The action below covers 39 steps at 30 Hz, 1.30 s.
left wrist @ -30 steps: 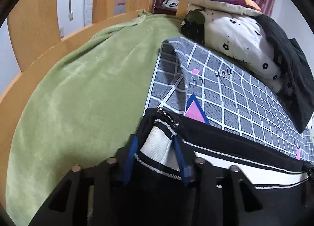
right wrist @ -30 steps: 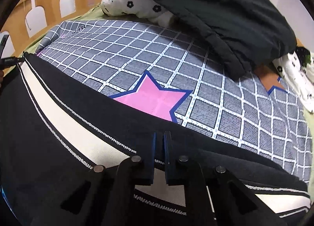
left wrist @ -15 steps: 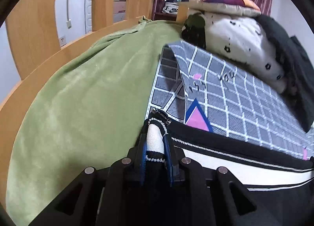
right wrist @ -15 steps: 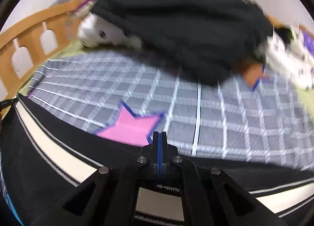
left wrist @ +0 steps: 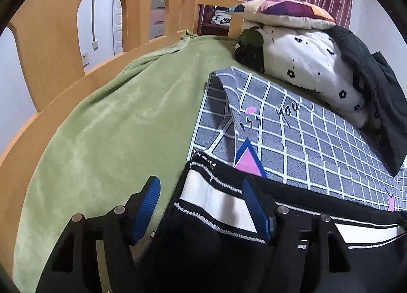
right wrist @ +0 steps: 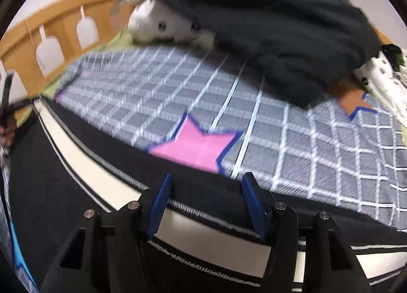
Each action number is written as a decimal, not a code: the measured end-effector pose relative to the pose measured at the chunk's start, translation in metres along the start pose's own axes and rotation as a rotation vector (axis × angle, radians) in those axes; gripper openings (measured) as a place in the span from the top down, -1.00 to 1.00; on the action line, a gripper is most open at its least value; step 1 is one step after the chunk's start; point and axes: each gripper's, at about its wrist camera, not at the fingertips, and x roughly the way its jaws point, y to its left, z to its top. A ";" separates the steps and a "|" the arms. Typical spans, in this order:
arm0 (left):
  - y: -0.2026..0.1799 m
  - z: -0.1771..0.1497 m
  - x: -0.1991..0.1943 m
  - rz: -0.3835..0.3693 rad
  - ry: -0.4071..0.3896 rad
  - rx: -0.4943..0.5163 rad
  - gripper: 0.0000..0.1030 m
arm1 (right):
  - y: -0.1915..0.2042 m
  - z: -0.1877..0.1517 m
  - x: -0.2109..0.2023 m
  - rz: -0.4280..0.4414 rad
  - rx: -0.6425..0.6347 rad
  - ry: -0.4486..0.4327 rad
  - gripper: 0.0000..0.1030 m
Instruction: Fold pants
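Black pants (left wrist: 203,247) with a cream side stripe lie on a grey checked sheet (left wrist: 305,140) with pink stars. My left gripper (left wrist: 206,204) is open, its blue pads spread on either side of the pants' striped end, no longer gripping it. In the right wrist view the same pants (right wrist: 63,191) stretch leftward along the sheet (right wrist: 318,145). My right gripper (right wrist: 206,198) is open too, jaws wide above the stripe and the black edge. That view is blurred by motion.
A green blanket (left wrist: 106,140) covers the bed on the left, bounded by a wooden rail (left wrist: 45,38). A white flowered duvet (left wrist: 305,64), a patterned pillow (left wrist: 282,10) and a black garment (right wrist: 267,18) are piled at the far side.
Both grippers were shut on the pants half a second ago and are now open. The pants lie released on the sheet. The right view has shifted and blurred.
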 end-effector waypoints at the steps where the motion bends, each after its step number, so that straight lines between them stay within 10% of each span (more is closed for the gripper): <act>1: 0.000 -0.002 0.005 0.013 0.015 0.006 -0.26 | 0.001 -0.003 0.008 -0.022 -0.018 0.026 -0.05; 2: 0.000 -0.003 0.009 0.028 0.032 0.012 -0.16 | 0.005 -0.005 0.012 -0.044 -0.039 0.038 0.17; 3: 0.000 -0.006 0.014 0.021 0.045 0.018 0.54 | 0.009 -0.006 0.010 -0.048 -0.058 0.012 0.64; 4: 0.002 -0.006 0.015 0.009 0.048 0.014 0.64 | 0.013 -0.005 0.006 -0.054 -0.076 -0.003 0.96; 12: -0.001 0.007 -0.006 -0.024 -0.077 -0.008 0.73 | 0.002 0.013 -0.029 -0.065 0.005 -0.174 0.96; 17: -0.002 -0.005 0.017 0.022 -0.015 0.007 0.68 | 0.011 0.000 0.015 -0.131 -0.031 -0.059 0.94; 22: -0.004 0.001 0.005 0.077 -0.012 -0.003 -0.33 | -0.005 0.007 -0.006 -0.133 0.049 -0.075 0.81; 24: -0.005 0.002 -0.004 0.062 -0.044 -0.006 -0.34 | -0.017 0.010 -0.026 -0.152 0.056 -0.087 0.67; 27: -0.011 0.003 -0.016 0.032 -0.060 -0.004 -0.34 | -0.039 -0.002 -0.057 -0.131 0.078 -0.133 -0.10; 39: -0.063 -0.023 -0.050 -0.087 -0.035 0.060 -0.34 | -0.077 -0.027 -0.007 -0.300 0.180 -0.032 0.91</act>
